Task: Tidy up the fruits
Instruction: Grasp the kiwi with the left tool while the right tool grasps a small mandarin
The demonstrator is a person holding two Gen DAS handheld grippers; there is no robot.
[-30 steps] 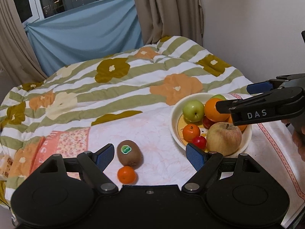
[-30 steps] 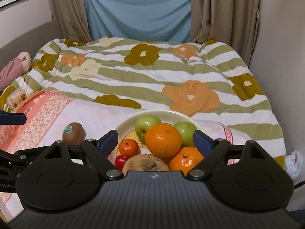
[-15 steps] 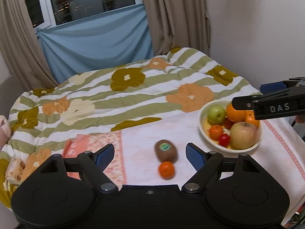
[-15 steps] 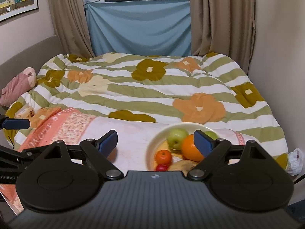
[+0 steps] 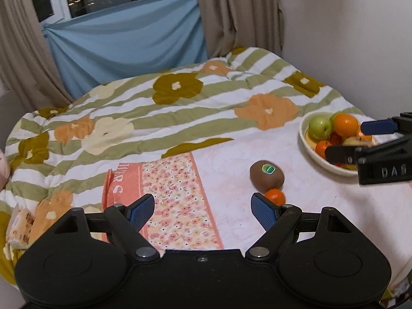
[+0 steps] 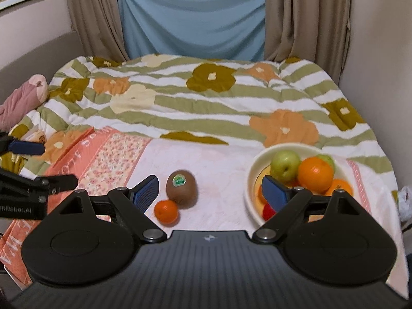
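Observation:
A brown kiwi (image 5: 266, 177) (image 6: 181, 186) with a green sticker lies on the white cloth, and a small mandarin (image 5: 275, 196) (image 6: 166, 211) touches its near side. To the right stands a cream bowl (image 5: 306, 128) (image 6: 257, 162) holding green apples, oranges, mandarins and small red fruit. My left gripper (image 5: 202, 207) is open and empty, above the floral towel border, left of the kiwi. My right gripper (image 6: 209, 191) is open and empty too, raised short of the kiwi and the bowl. In the left wrist view the right gripper (image 5: 346, 140) hangs in front of the bowl.
The fruit lies on a white towel with a pink floral border (image 5: 177, 193) spread over a striped flowered quilt (image 5: 180, 108). A wall runs close on the right, with curtains behind. A pink soft toy (image 6: 23, 100) and a small packet (image 5: 20, 224) lie at the left.
Both grippers have drawn back and shifted left. The bowl has slid to the right in both views. The kiwi and mandarin have come fully into the right wrist view.

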